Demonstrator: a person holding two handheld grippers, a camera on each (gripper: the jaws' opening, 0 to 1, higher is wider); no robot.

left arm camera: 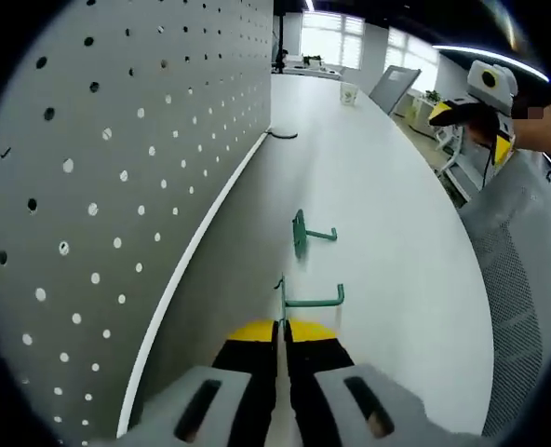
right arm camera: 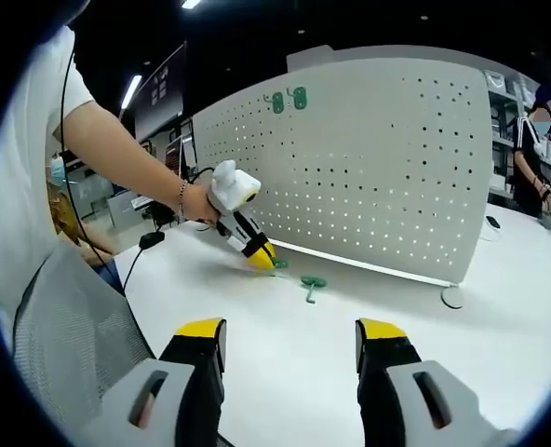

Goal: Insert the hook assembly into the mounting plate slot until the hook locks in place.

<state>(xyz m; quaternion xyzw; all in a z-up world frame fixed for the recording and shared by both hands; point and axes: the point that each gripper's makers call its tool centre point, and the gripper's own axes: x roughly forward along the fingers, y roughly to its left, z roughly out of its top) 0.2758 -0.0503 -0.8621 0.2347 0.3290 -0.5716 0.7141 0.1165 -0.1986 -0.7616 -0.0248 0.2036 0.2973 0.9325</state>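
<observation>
Hooks wait on a white table [left arm camera: 387,214] before a grey pegboard [left arm camera: 117,158] as the left gripper [left arm camera: 281,328] closes on the nearer one. In the left gripper view its jaws are pressed together at the flat plate end of the near hook [left arm camera: 311,300], which looks pinched between the tips, though the contact itself is hard to make out. A second hook [left arm camera: 305,233] lies just beyond it on the table, apart from the board. In the right gripper view the right gripper [right arm camera: 290,331] hangs well back over the table with its jaws wide apart and nothing between them, and two green pieces [right arm camera: 288,100] are already mounted high on the board. The risk, judged from here: so thin a pinch at the hook's end may let it twist or slip during the lift, and a tilted hook would miss the small holes or jam without locking. A careless swing could also knock the second hook away.
</observation>
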